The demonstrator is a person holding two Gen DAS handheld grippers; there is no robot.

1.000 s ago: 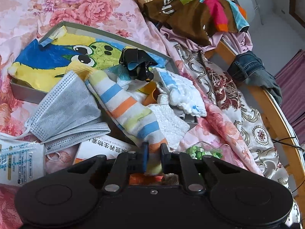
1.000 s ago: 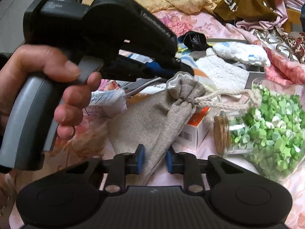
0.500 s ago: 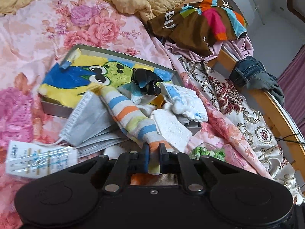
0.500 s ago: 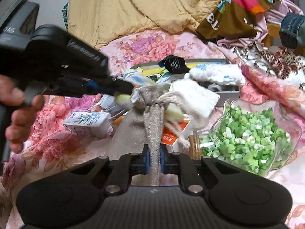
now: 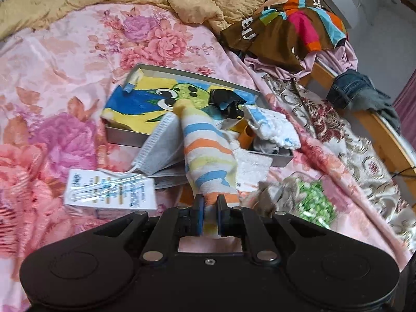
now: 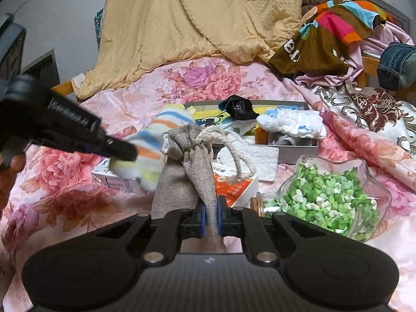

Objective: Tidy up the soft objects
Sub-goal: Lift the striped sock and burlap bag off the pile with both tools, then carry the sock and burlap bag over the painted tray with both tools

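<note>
Both grippers now clamped: left gripper [image 5: 209, 214] on striped sock [image 5: 206, 156], right gripper [image 6: 211, 219] newly pinching burlap pouch [image 6: 186, 166]; both lifted off bed, tray [image 5: 124, 136] ahead.

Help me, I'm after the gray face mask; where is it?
In the left wrist view, the gray face mask lies left of the striped sock, leaning on the gray box edge.

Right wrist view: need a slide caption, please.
Right claw shut on a linen drawstring pouch; left claw holds a striped sock alongside.
</note>
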